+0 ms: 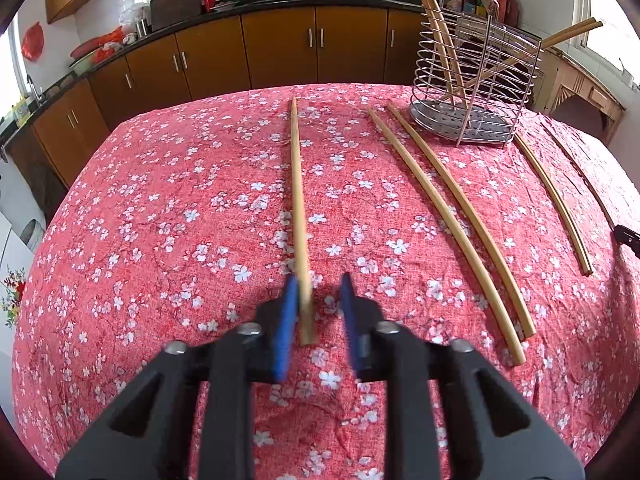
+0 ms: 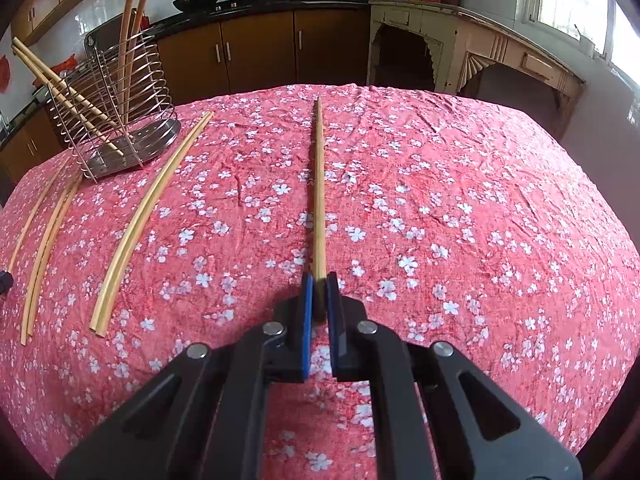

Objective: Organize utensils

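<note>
Red floral cloth (image 1: 160, 220) covers the bench: left wrist view, left gripper (image 1: 319, 308) jaws apart around a lying chopstick (image 1: 298, 200), wire holder (image 1: 476, 84) beyond; right wrist view, right gripper (image 2: 319, 300) jaws clamped on another chopstick (image 2: 319, 200).

no readable text, labels, brands or numbers anywhere

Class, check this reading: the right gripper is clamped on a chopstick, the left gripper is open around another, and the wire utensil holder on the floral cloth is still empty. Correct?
One error: the wire utensil holder is not empty. The right wrist view shows several chopsticks standing in it. The rest holds: the right gripper is clamped on a chopstick, and the left gripper is open around another.
</note>
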`<control>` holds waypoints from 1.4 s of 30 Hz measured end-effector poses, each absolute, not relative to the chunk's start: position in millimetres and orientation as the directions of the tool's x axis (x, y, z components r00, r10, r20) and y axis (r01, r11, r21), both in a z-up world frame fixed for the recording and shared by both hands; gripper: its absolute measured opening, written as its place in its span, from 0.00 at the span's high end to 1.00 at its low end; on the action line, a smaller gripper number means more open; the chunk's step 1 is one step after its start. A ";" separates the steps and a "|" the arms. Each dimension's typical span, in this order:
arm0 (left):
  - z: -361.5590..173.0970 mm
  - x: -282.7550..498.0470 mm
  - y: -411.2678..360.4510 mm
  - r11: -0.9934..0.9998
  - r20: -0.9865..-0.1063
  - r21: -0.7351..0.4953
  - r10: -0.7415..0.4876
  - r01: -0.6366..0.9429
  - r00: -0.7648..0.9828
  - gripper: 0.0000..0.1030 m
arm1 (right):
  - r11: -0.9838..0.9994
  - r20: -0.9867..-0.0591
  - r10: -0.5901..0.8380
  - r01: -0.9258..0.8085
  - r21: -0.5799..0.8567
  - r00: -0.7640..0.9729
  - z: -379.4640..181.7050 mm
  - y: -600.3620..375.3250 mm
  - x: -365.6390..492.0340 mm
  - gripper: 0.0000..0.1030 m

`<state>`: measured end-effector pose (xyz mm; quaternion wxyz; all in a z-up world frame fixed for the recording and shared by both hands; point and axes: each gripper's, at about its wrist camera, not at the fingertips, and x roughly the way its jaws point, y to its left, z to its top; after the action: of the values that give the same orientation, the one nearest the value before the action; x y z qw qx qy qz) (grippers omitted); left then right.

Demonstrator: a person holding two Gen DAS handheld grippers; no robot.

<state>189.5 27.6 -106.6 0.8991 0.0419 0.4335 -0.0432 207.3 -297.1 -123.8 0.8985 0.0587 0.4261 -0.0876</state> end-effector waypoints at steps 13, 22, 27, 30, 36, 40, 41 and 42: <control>-84.2 167.0 49.4 0.991 -0.754 -0.066 -0.126 0.117 0.645 0.93 | 0.979 -0.705 -0.101 0.196 0.055 0.702 -85.1 -301.6 177.0 0.92; -44.1 153.5 56.1 0.986 -0.678 -0.102 -0.167 0.133 0.716 0.93 | 0.982 -0.627 -0.111 0.184 0.052 0.771 -45.9 -304.2 166.1 0.93; -18.1 150.2 53.3 0.982 -0.612 -0.120 -0.191 0.149 0.767 0.93 | 0.981 -0.584 -0.108 0.181 0.068 0.805 -29.8 -304.2 160.1 0.93; 2.1 147.7 54.6 0.981 -0.557 -0.122 -0.194 0.152 0.807 0.93 | 0.981 -0.558 -0.110 0.181 0.074 0.822 -21.3 -304.2 159.6 0.93; 32.4 150.2 54.9 0.983 -0.478 -0.124 -0.178 0.135 0.860 0.93 | 0.981 -0.503 -0.107 0.173 0.087 0.858 -1.2 -301.7 159.6 0.93; 41.6 155.0 52.8 0.984 -0.454 -0.127 -0.167 0.122 0.875 0.93 | 0.982 -0.479 -0.105 0.168 0.089 0.872 9.4 -299.8 161.7 0.93; 44.7 156.7 52.0 0.985 -0.448 -0.127 -0.163 0.118 0.879 0.93 | 0.982 -0.471 -0.106 0.166 0.088 0.876 12.5 -298.9 162.8 0.93; 46.6 157.3 51.7 0.985 -0.443 -0.128 -0.161 0.116 0.882 0.93 | 0.983 -0.465 -0.105 0.164 0.088 0.879 14.8 -298.3 163.2 0.93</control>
<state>157.3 51.7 46.6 0.9688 -0.0487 0.2321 -0.0716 163.2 -298.3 14.8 0.9672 0.0624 0.2361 -0.0695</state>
